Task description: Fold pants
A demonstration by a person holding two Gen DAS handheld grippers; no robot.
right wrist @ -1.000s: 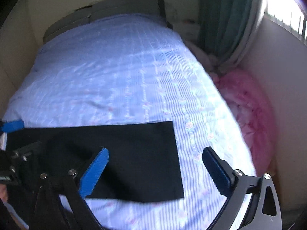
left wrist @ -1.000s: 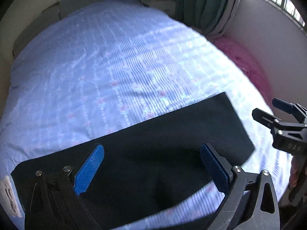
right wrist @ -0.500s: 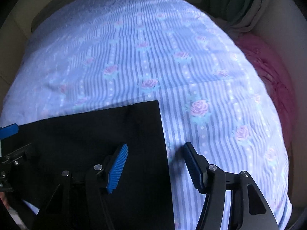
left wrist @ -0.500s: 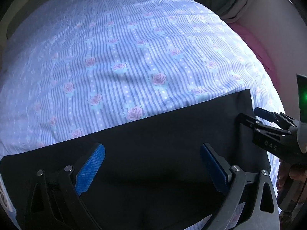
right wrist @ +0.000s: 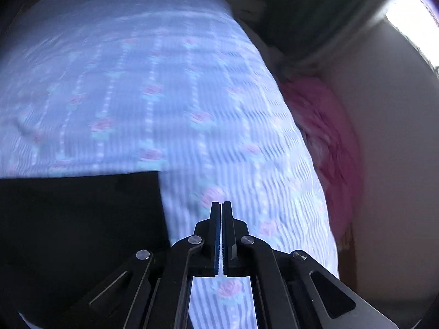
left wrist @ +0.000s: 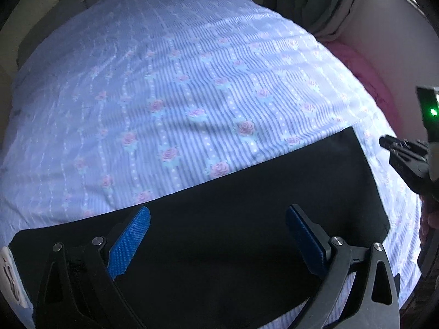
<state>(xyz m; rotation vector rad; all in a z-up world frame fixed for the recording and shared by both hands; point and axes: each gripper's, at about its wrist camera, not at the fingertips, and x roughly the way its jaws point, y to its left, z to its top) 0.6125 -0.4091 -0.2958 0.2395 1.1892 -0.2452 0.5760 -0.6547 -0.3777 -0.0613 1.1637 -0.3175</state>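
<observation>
Left wrist view: the black pants (left wrist: 233, 233) lay flat across the near part of a bed with a blue striped, rose-printed sheet (left wrist: 192, 96). The left gripper (left wrist: 216, 235) hung over them, its blue-padded jaws wide apart, nothing between them. The right gripper (left wrist: 406, 161) showed at the pants' right end.

Right wrist view, blurred: the right gripper (right wrist: 221, 235) had just closed, jaws together over the sheet (right wrist: 192, 109) and empty, just beside the pants' (right wrist: 82, 213) edge. A pink blanket (right wrist: 329, 142) lay by the wall.
</observation>
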